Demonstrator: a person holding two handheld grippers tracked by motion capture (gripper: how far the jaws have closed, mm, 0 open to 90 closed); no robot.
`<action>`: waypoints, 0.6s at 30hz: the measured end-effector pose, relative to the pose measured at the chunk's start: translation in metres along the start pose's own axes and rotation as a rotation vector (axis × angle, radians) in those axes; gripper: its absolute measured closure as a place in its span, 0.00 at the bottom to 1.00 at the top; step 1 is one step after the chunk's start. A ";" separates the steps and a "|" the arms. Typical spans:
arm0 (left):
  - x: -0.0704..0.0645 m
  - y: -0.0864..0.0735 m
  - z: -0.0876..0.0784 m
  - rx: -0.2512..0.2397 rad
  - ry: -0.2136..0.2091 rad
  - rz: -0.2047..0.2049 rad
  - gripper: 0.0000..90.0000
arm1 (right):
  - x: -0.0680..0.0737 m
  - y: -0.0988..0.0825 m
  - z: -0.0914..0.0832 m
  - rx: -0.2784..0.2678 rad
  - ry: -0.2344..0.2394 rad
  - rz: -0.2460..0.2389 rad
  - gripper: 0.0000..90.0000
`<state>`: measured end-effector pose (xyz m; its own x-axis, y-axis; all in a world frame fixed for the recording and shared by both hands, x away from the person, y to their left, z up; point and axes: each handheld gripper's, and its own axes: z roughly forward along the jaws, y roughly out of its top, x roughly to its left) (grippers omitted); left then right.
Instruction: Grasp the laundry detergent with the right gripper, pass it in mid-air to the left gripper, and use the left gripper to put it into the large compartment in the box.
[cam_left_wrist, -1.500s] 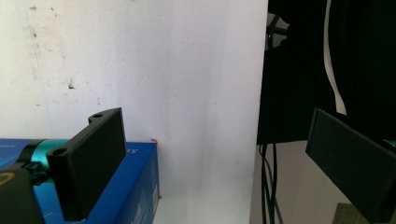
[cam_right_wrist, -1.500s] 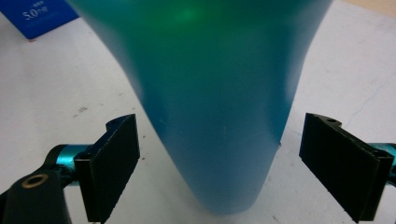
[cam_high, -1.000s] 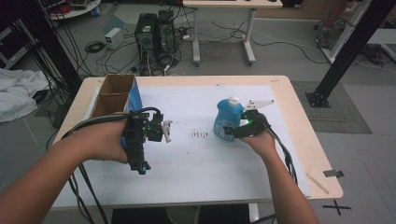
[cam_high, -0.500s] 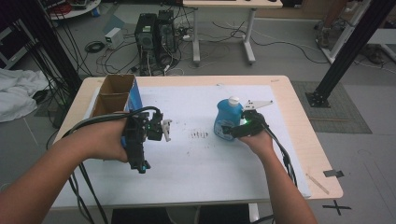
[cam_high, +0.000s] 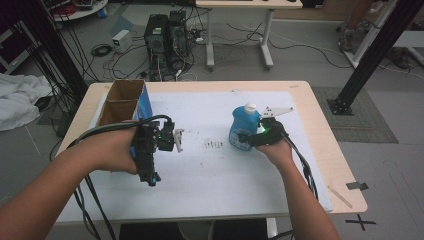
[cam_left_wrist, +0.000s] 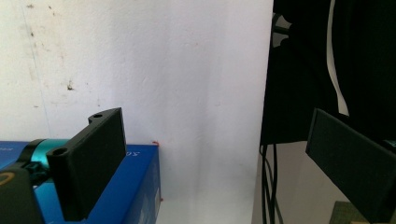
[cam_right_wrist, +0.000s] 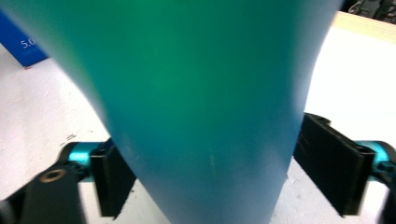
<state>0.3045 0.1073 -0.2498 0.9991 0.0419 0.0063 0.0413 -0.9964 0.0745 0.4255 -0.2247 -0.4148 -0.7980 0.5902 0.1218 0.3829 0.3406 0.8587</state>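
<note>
Two grippers work over a white sheet (cam_high: 220, 170) spread on a pale wooden table (cam_high: 330, 150). Right of the frame's centre stands a blue plastic bottle (cam_high: 241, 130) with a white cap, smooth and glossy, broad at the base and narrowing to the neck. It is upright, its long axis vertical and its cap toward the top of the frame. The right gripper (cam_high: 248, 138) reaches in from the bottle's right side; its jaws have just been closing with the bottle between them. In the right gripper view the flat black pads (cam_right_wrist: 334, 163) sit either side of the bottle's body, and I cannot tell whether they press on it yet. The left gripper (cam_high: 176, 140), left of centre, holds nothing, its jaws wide apart. An open cardboard box (cam_high: 120, 102) with a blue side stands at the upper left of the sheet. Dark specks (cam_high: 214, 145) mark the sheet between the grippers. Beyond the table, a grey floor carries computer towers (cam_high: 167, 35) and loose cables (cam_high: 250, 35).
</note>
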 end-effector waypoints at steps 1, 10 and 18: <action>0.000 0.001 0.000 0.001 -0.002 0.001 0.06 | 0.000 0.000 0.000 0.000 0.002 0.002 0.21; 0.001 0.001 0.001 0.000 -0.004 0.001 0.06 | 0.000 0.000 -0.001 -0.006 0.011 -0.013 0.27; 0.002 0.000 0.002 0.003 -0.006 -0.005 0.06 | 0.000 0.000 -0.001 -0.024 0.012 -0.011 0.30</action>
<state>0.3063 0.1068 -0.2517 0.9989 0.0461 -0.0001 0.0460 -0.9964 0.0712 0.4251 -0.2253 -0.4139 -0.8078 0.5774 0.1186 0.3630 0.3288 0.8719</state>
